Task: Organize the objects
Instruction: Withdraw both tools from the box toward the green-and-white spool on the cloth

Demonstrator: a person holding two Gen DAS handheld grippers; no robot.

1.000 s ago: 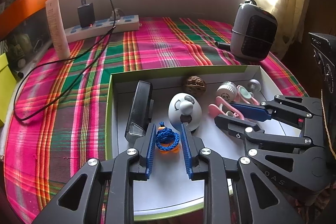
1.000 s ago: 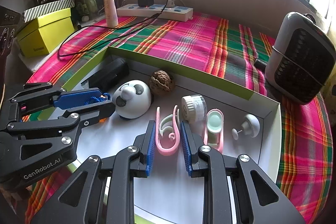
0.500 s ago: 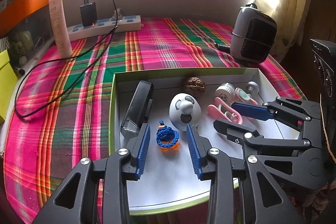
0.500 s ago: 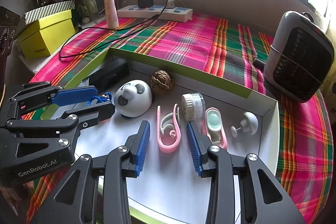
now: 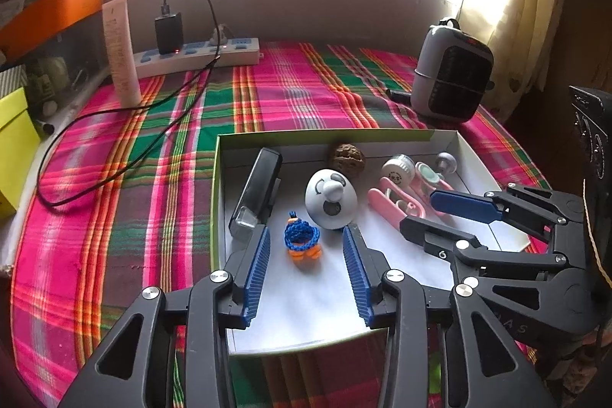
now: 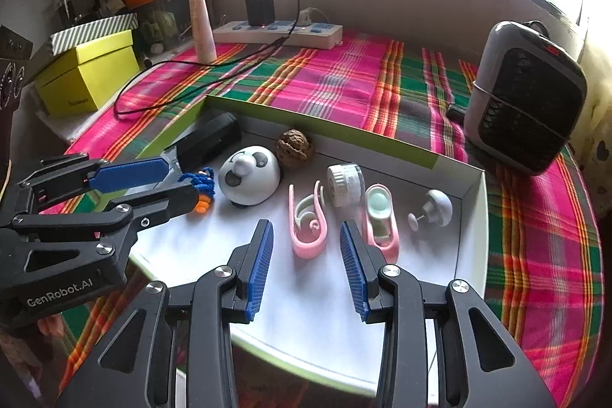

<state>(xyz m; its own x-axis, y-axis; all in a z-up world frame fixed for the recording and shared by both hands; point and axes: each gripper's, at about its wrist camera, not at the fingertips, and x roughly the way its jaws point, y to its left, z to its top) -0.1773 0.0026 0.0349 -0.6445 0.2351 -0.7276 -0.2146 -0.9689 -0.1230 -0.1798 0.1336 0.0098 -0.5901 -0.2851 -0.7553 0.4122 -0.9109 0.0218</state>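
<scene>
A shallow white box with green walls [image 5: 306,134] [image 6: 344,132] lies on the plaid cloth and holds small objects. My left gripper [image 5: 306,236] is open and empty; a blue and orange knitted charm [image 5: 300,241] [image 6: 202,184] lies just beyond its fingertips. My right gripper [image 6: 306,232] is open and empty; a pink clip [image 6: 308,220] [image 5: 394,203] lies just ahead of it. Also in the box are a black stapler [image 5: 256,194], a white panda dome [image 5: 331,203] [image 6: 250,174], a walnut [image 5: 347,157] [image 6: 294,146], a white jar [image 6: 344,184], a pink case [image 6: 380,217] and a white knob [image 6: 434,207].
A grey heater [image 5: 451,77] [image 6: 524,98] stands at the right. A power strip [image 5: 199,54] with a black charger and cable lies at the back, beside a tall white tube [image 5: 120,52]. A yellow box [image 6: 88,75] sits at the left.
Both grippers opened and drew back towards me. The left let go of the knitted charm and the right let go of the pink clip; both now lie in the box.
</scene>
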